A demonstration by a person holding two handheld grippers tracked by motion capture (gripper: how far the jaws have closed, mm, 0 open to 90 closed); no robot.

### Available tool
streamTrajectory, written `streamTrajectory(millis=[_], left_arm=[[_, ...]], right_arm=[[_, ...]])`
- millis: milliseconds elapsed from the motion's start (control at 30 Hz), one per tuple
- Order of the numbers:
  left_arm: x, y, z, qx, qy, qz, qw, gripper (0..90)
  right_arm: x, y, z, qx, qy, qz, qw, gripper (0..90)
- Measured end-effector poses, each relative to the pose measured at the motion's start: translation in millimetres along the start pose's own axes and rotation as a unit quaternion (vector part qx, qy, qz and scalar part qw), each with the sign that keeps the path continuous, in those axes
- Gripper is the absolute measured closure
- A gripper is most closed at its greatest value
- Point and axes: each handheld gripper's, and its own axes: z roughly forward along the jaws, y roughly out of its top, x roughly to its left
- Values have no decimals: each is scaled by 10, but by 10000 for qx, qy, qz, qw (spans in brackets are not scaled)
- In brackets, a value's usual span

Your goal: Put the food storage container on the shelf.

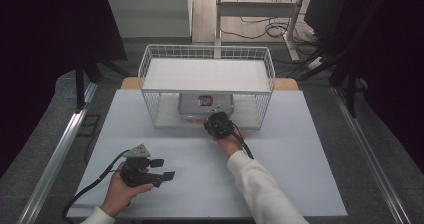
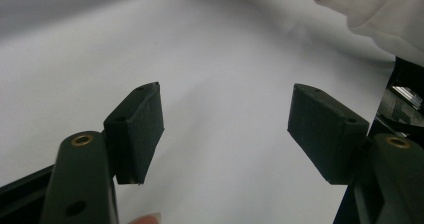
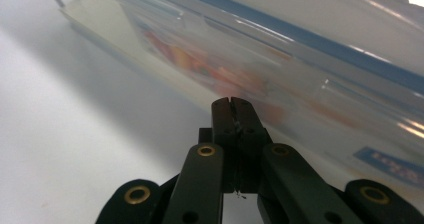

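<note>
While the left gripper [image 1: 162,169] rested near the front of the white desk [image 1: 280,184] with its jaws wide apart and nothing between them, the right gripper [image 1: 218,120] reached to the front of the white wire rack [image 1: 207,59]. Its jaws were pressed tight together, holding nothing, with their tips right at the clear plastic box [image 3: 300,74] with a blue-edged lid. That box sat on the rack's bottom shelf, under the top shelf.
</note>
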Motion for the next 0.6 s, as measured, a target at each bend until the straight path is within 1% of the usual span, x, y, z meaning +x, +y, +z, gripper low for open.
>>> streamTrajectory(millis=[33, 67, 100, 133, 167, 200, 267, 300, 400, 433, 467, 500, 567, 600], left_arm=[[-1, -2, -3, -7, 18, 7, 10000, 296], [-1, -2, -3, -7, 18, 7, 10000, 295], [-2, -2, -6, -6, 23, 18, 10000, 295], [-2, -4, -8, -1, 44, 31, 10000, 295], [-3, -5, -12, 5, 62, 39, 10000, 295], [-6, -5, -17, 3, 67, 35, 10000, 295], [-8, -1, -31, -39, 71, 17, 10000, 294], [-8, 1, -39, -47, 73, 9, 10000, 295], [-10, 2, -48, -64, 131, 2, 9999, 295], [-9, 4, -42, -67, 131, -7, 9999, 295], [-9, 4, -42, -67, 131, -7, 9999, 295], [-1, 11, -31, -82, 140, -38, 9999, 295], [3, 15, -26, -88, 151, -52, 9998, 295], [4, 20, -20, -120, 160, -93, 9998, 295]], right_arm=[[16, -17, -65, 9, 47, -60, 10000, 892], [16, -17, -65, 9, 47, -60, 10000, 892], [44, -43, -140, -3, 80, -125, 9999, 891], [80, -118, -328, -9, 137, -224, 9997, 891], [80, -118, -328, -9, 137, -224, 9997, 891], [93, -168, -428, -27, 174, -231, 9996, 891], [118, -295, -640, -38, 206, -304, 9993, 891], [129, -434, -844, -28, 270, -351, 9990, 891], [96, -660, -1114, -185, 485, -402, 9978, 891], [75, -738, -1187, -218, 536, -412, 9975, 892], [75, -738, -1187, -218, 536, -412, 9975, 892], [28, -849, -1301, -215, 623, -342, 9972, 891], [-11, -898, -1405, -255, 626, -352, 9971, 891], [-11, -898, -1405, -255, 626, -352, 9971, 891]])
